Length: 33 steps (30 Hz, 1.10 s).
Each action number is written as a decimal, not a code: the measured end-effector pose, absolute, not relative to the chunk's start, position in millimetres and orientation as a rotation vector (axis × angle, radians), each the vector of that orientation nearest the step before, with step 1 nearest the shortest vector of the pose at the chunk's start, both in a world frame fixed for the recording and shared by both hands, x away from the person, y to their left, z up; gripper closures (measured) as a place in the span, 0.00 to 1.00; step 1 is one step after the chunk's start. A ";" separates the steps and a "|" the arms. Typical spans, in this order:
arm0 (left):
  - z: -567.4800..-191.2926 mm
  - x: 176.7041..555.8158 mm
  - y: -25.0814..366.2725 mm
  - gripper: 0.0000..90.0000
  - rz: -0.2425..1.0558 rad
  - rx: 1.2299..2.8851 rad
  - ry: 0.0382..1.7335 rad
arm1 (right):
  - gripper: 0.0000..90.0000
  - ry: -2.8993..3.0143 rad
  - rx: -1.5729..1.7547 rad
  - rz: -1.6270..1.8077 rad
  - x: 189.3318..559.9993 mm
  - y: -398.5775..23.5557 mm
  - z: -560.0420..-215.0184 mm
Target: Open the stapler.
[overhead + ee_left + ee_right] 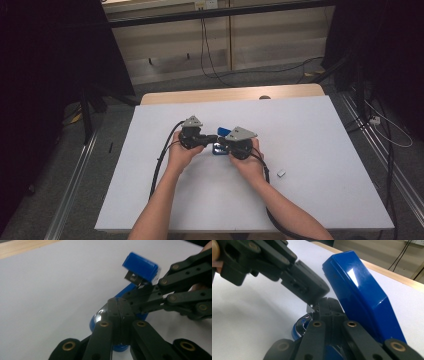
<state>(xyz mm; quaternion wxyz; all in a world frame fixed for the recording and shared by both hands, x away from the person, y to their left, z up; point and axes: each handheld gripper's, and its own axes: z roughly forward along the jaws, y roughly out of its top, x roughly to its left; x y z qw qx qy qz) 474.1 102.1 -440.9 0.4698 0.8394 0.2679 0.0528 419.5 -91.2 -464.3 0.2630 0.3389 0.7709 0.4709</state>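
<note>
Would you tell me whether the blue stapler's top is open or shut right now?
Open. The blue stapler has its top arm swung up, standing well clear of its base on the white table.

Glossy blue stapler (220,141) lies mid-table, its top arm (359,292) swung open and tilted upward

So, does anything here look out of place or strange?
Yes. The blue stapler is swung wide open, its top arm tilted up away from the base, with the left gripper and the right gripper meeting at it, jaws shut. A small grey piece lies alone on the white table, apart from the stapler.
</note>
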 end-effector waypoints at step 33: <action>-452.3 472.7 101.8 1.00 0.139 2.054 0.634 | 1.00 1.983 0.912 1.199 411.5 -108.5 -429.1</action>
